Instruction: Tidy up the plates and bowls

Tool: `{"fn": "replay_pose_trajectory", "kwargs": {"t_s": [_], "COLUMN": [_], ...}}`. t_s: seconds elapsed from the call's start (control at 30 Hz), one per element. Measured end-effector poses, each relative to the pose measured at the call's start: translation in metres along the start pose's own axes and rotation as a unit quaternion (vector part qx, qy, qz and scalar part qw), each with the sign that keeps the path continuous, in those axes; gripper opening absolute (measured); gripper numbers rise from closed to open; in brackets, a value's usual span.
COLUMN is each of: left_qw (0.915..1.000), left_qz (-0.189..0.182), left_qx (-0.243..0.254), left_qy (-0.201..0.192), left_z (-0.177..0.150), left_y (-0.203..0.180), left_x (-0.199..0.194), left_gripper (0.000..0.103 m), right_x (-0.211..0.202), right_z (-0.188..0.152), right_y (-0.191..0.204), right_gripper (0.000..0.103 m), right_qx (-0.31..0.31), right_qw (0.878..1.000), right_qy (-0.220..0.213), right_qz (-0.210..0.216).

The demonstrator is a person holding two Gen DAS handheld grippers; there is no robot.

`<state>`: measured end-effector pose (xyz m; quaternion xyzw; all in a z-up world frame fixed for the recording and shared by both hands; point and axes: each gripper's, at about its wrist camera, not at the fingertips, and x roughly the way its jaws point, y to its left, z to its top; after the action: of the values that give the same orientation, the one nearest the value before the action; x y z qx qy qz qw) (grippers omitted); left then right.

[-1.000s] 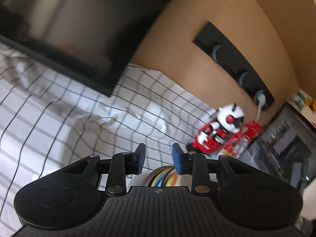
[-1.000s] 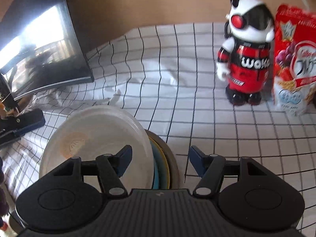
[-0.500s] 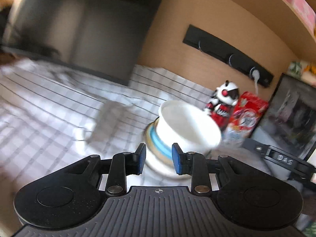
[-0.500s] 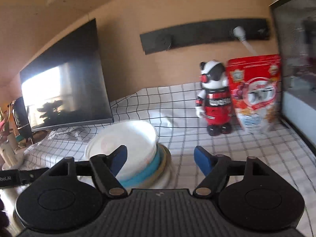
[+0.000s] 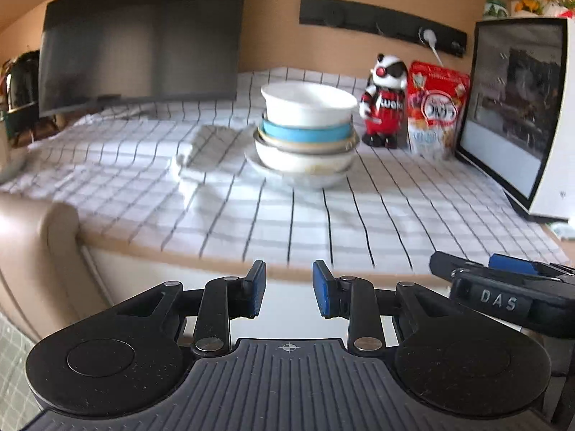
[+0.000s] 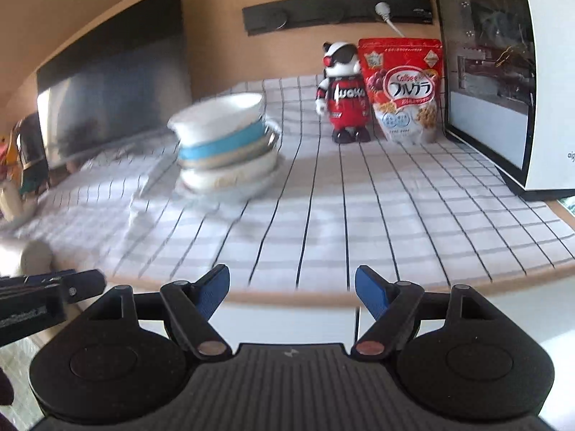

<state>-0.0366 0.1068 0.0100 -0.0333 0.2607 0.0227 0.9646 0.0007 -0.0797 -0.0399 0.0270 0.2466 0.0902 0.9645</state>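
Note:
A stack of bowls and plates [image 5: 305,133] stands on the checked tablecloth [image 5: 323,215], a white bowl [image 5: 309,104] on top, a blue one under it, cream and white ones below. It also shows in the right wrist view [image 6: 226,147]. My left gripper [image 5: 288,289] is open and empty, held off the table's front edge, well short of the stack. My right gripper [image 6: 291,292] is open wide and empty, also off the front edge. The right gripper's side [image 5: 503,287] shows in the left wrist view.
A dark monitor [image 5: 140,39] stands at the back left. A red and white toy robot [image 5: 386,100] and a red cereal bag [image 5: 436,107] stand behind the stack. A white appliance with a dark door [image 5: 517,107] is at the right. A beige chair arm [image 5: 39,251] is at the left.
Both grippers have pulled back from just over the stack to beyond the table's front edge. The stack now stands far ahead. Both stay open and empty.

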Motion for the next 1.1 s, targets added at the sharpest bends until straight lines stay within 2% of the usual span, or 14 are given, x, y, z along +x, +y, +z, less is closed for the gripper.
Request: {"fn": "replay_pose_trajectory", "kwargs": {"t_s": [0.2, 0.23, 0.33, 0.5, 0.67, 0.8, 1.1], "left_qw": [0.9994, 0.9996, 0.9993, 0.9993, 0.9958, 0.9974, 0.9978], "left_qz": [-0.025, -0.018, 0.034, 0.026, 0.072, 0.053, 0.043], "left_qx": [-0.021, -0.019, 0.003, 0.001, 0.038, 0.038, 0.045], "left_qy": [-0.006, -0.01, -0.013, -0.026, -0.041, -0.032, -0.023], "left_z": [-0.018, -0.019, -0.023, -0.03, -0.035, -0.033, -0.034], "left_y": [-0.001, -0.002, -0.014, -0.018, -0.028, -0.028, -0.034], "left_x": [-0.015, -0.017, -0.018, -0.022, -0.023, -0.021, -0.02], "left_gripper": [0.027, 0.026, 0.021, 0.021, 0.021, 0.021, 0.021], "right_x": [-0.016, -0.019, -0.022, -0.027, -0.027, -0.026, -0.026], "right_z": [-0.016, -0.017, -0.018, -0.018, -0.019, -0.022, -0.025], "right_y": [0.01, 0.012, 0.016, 0.015, 0.013, 0.012, 0.009], "right_gripper": [0.078, 0.078, 0.078, 0.078, 0.078, 0.078, 0.078], "right_qx": [-0.023, -0.027, -0.037, -0.037, -0.035, -0.033, -0.03], "right_qw": [1.0, 0.999, 0.999, 0.999, 0.999, 0.999, 0.999], "right_qy": [0.006, 0.002, -0.002, -0.014, -0.015, -0.007, -0.002], "right_qz": [0.018, 0.021, 0.028, 0.029, 0.03, 0.034, 0.035]}}
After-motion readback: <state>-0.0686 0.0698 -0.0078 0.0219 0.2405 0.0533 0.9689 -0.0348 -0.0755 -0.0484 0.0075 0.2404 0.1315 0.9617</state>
